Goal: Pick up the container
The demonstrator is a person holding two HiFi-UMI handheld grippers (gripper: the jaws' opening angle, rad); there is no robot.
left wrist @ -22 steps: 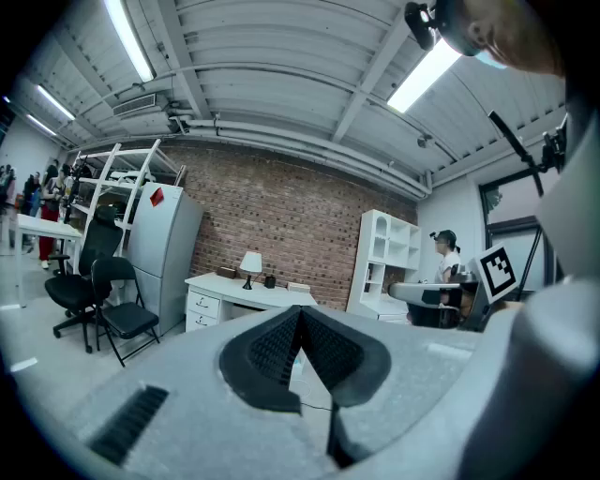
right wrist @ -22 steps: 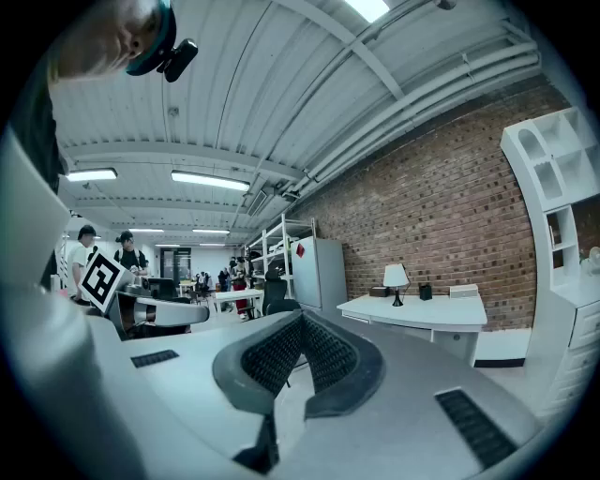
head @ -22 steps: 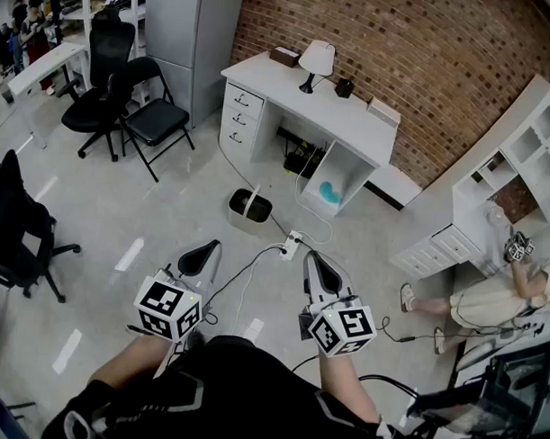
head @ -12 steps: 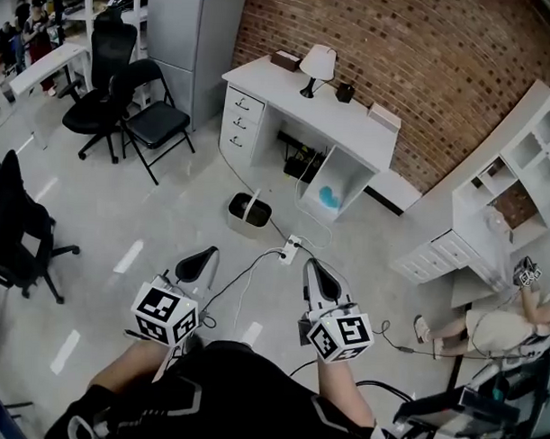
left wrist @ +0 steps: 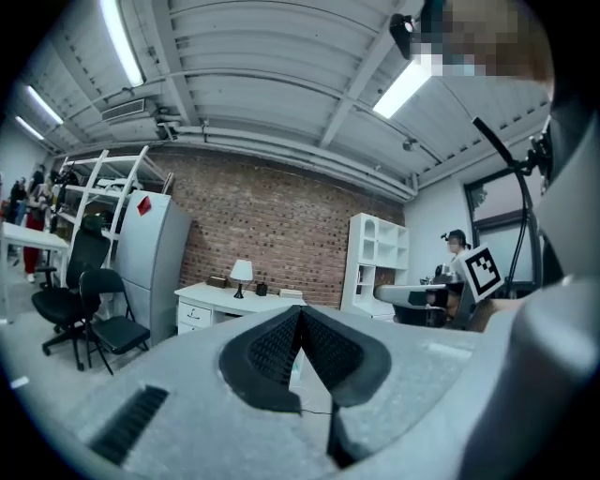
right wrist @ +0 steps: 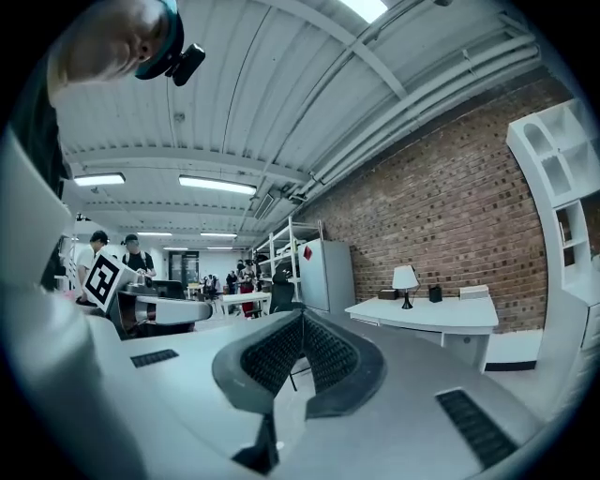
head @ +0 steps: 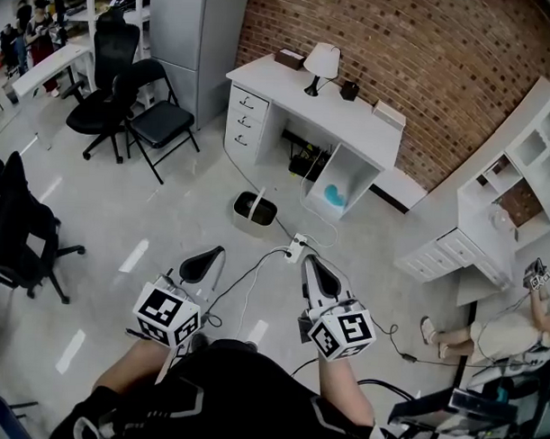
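Observation:
The container (head: 254, 213) is a small dark bin with a white upright handle. It stands on the pale floor in front of the white desk (head: 289, 89), well ahead of both grippers. In the head view my left gripper (head: 204, 261) is held low at the left with its jaws closed together and nothing in them. My right gripper (head: 316, 270) is held beside it, likewise shut and empty. In the left gripper view the black pads (left wrist: 281, 352) meet at the tip. The right gripper view shows its pads (right wrist: 323, 352) closed too. Neither gripper view shows the container.
A power strip (head: 296, 249) with trailing cables lies on the floor between the grippers and the bin. A folding chair (head: 161, 120) and an office chair (head: 105, 60) stand at the left. A grey cabinet (head: 196, 31) is at the back and white shelving (head: 529, 160) at the right. A person (head: 505, 330) sits at the right edge.
The whole scene has shifted slightly down and right in the head view. The seated person at the right has moved toward the frame's edge. Both grippers stay shut and nearly still.

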